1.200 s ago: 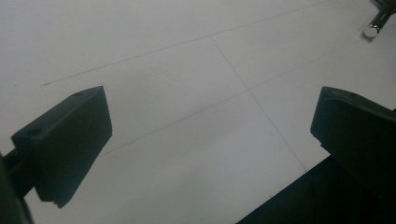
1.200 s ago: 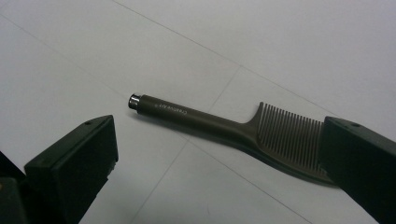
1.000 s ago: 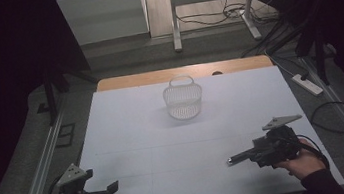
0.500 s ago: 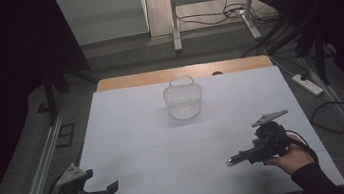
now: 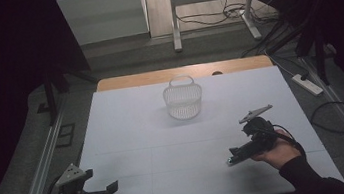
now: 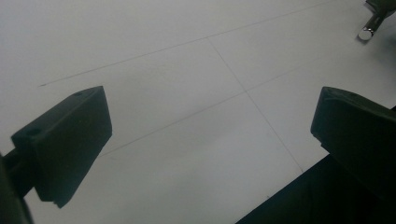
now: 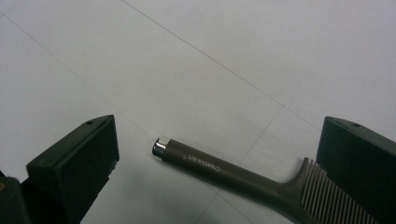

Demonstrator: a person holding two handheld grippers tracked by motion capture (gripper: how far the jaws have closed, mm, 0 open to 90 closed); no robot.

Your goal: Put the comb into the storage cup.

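A dark comb with a silver-capped handle lies flat on the white table. Its silver end points to the near left. My right gripper hovers over it with both jaws wide open, the handle between them and the teeth beside the right jaw. In the high view the right gripper is at the near right, held by a hand. My left gripper rests at the near left corner, open and holding nothing. The left gripper view shows bare table and the comb's tip far off.
A white wire basket with a handle stands upright at the middle back of the table. A wooden strip edges the far side. Rails run along both sides, and a power strip and cables lie on the floor to the right.
The right hand has shifted its gripper a little farther from the person and to the left, over the comb. The left gripper has stayed put.
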